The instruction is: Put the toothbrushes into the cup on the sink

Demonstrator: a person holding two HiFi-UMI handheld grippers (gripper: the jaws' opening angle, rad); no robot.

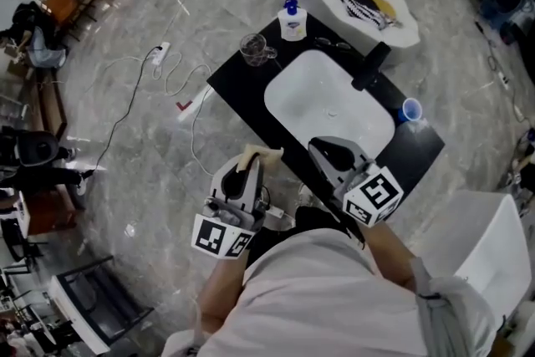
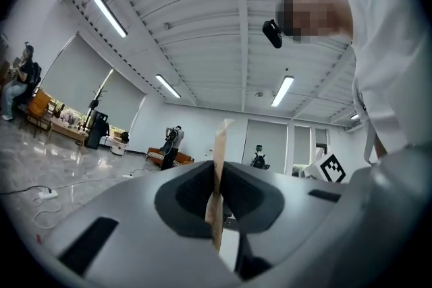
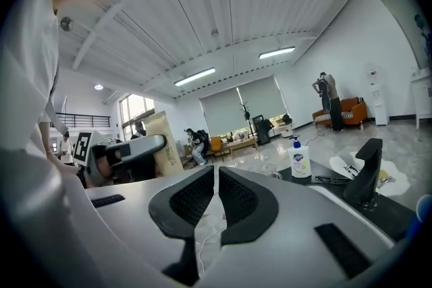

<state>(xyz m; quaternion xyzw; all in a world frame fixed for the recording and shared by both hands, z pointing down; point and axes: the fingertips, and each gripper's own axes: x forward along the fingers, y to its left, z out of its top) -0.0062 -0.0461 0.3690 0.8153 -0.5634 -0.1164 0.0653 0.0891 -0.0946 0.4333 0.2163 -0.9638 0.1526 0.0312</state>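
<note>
Left fingers [image 2: 185,199] pinching thin card [image 2: 219,152], oval sink [image 1: 330,109]

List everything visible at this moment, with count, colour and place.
counter: one, black, centre
sink: one, white, set in the counter
faucet: one, black, sink's far edge
soap bottle: one, white, blue pump, counter's far corner
mug: one, clear, counter's left corner
cup: one, blue, right of the sink
glasses: one pair, dark, beside the soap bottle
dish: one, white, beyond the counter
power strip: one, white, floor at left
pack: one, tan, in the left gripper
left gripper: one, grey, shut on the pack
right gripper: one, grey, shut, empty, over the sink's near edge
</note>
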